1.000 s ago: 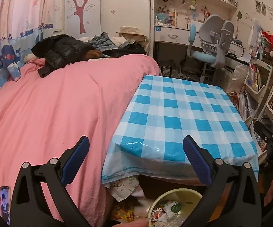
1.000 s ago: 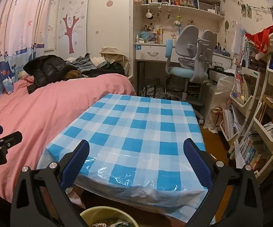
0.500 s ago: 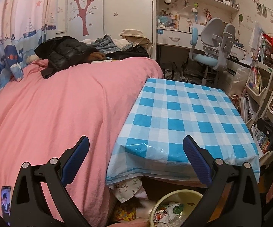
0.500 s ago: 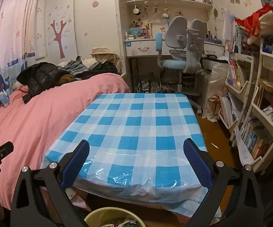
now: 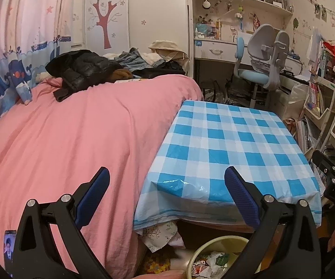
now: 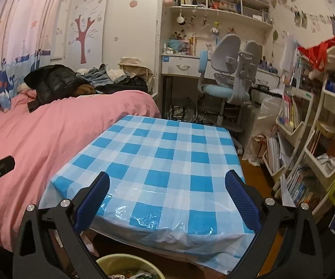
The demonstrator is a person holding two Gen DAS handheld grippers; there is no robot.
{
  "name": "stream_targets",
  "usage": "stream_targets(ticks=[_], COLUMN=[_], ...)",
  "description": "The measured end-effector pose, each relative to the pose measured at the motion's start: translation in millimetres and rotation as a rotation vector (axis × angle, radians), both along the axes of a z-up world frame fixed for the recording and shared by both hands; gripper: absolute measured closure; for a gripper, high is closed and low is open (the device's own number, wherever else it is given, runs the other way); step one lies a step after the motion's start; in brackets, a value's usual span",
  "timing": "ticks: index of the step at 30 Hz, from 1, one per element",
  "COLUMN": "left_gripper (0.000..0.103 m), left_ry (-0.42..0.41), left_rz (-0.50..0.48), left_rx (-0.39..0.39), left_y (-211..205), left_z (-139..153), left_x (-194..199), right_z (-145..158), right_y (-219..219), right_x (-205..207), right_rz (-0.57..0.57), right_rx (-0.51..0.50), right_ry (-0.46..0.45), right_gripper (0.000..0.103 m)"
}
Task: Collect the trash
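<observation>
Left gripper (image 5: 167,194) and right gripper (image 6: 167,196): both pairs of fingers spread wide apart, holding nothing. The trash (image 5: 210,264), crumpled wrappers and plastic film, lies in the yellow-green bin (image 5: 201,251) at the bottom centre of each view, below the near edge of the checked surface (image 5: 225,139). Judged light, soft and crushable, somewhat slippery; best pinched at 1 raised fold. No loose trash shows on the surface.

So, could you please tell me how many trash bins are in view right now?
1: a yellow-green trash bin on the floor below the near edge of the checked table, already holding wrappers. Others may be hidden under the table or behind the bed.
</observation>
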State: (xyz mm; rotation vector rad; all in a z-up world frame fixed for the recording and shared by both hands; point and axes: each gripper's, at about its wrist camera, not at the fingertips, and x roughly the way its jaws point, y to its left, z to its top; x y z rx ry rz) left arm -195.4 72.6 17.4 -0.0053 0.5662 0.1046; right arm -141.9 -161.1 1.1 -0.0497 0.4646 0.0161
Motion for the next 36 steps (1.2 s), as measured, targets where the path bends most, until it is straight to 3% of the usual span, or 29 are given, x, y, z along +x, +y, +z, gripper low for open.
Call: stream_targets(ticks=[13,36], left_gripper=[0.008,0.008], left_ry=[-0.022,-0.024], left_rz=[-0.008,-0.046], left_rx=[0.021,-0.029], left_y=[-2.0,-2.8], left_z=[4.4,3.4], left_x=[-5.3,-5.1], right_z=[0.8,0.4], right_y=[-0.4,-0.6], right_x=[-1.8,-3.2], right_rz=[-0.006,-0.010], right_rx=[-0.010,-0.011], right_ry=[-0.007,-0.007], right_gripper=[0.008,0.008])
